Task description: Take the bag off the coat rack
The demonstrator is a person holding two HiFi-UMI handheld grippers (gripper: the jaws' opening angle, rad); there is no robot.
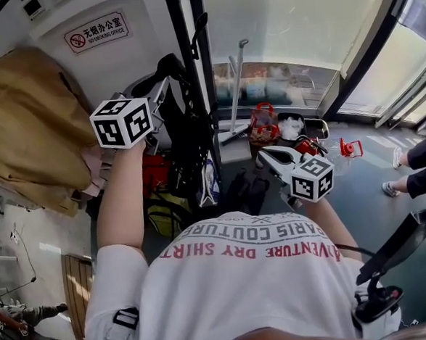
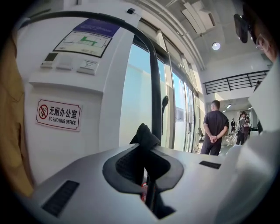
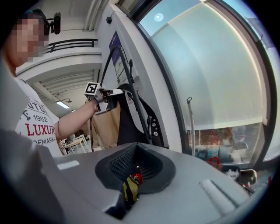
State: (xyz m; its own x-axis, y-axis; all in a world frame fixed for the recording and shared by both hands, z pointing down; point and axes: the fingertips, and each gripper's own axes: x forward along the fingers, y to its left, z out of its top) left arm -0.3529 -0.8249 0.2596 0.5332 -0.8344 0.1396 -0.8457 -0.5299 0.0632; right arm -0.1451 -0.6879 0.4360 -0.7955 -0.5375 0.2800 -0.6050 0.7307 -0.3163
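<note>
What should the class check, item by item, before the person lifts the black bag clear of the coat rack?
1. Left tool shut on the black bag strap: ok, the strap is pinched between its jaws.
2. Strap lifted off the coat rack: cannot tell, the hook that bears it is not shown.
3. Right tool free to help: ok, it is shut on nothing and held apart from the rack.
4. Black bag free of the tan fabric item beside it: cannot tell, they hang close together.
</note>
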